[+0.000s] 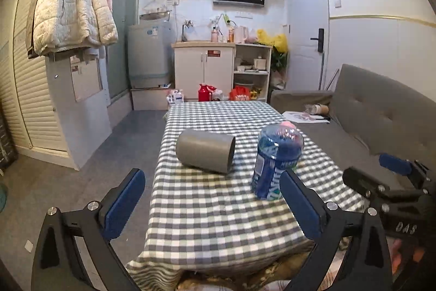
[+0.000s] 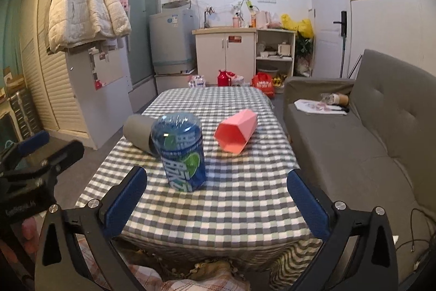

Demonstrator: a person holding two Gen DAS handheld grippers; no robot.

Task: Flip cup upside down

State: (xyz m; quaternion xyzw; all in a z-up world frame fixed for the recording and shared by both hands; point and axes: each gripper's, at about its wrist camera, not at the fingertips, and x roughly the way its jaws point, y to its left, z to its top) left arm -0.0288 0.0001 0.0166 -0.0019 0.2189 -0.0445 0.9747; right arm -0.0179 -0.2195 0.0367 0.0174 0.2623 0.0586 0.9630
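Observation:
A grey cup (image 1: pixel 205 150) (image 2: pixel 137 132) lies on its side on the checked table, its mouth turned to the right. A pink faceted cup (image 2: pixel 235 131) also lies on its side, mouth toward the camera; in the left wrist view only its top (image 1: pixel 286 124) shows behind a blue jar. My left gripper (image 1: pixel 210 176) (image 2: pixel 50 147) is open, held short of the grey cup, with nothing between its fingers. My right gripper (image 2: pixel 216 173) (image 1: pixel 378 171) is open too, near the table's front edge, well short of the pink cup.
A blue-labelled plastic jar (image 1: pixel 276 162) (image 2: pixel 179 152) stands upright between the two cups. The table (image 1: pixel 218 222) (image 2: pixel 231 203) has a grey-and-white checked cloth. A grey sofa (image 1: pixel 368 127) (image 2: pixel 354 141) runs along its right side, with floor on the left.

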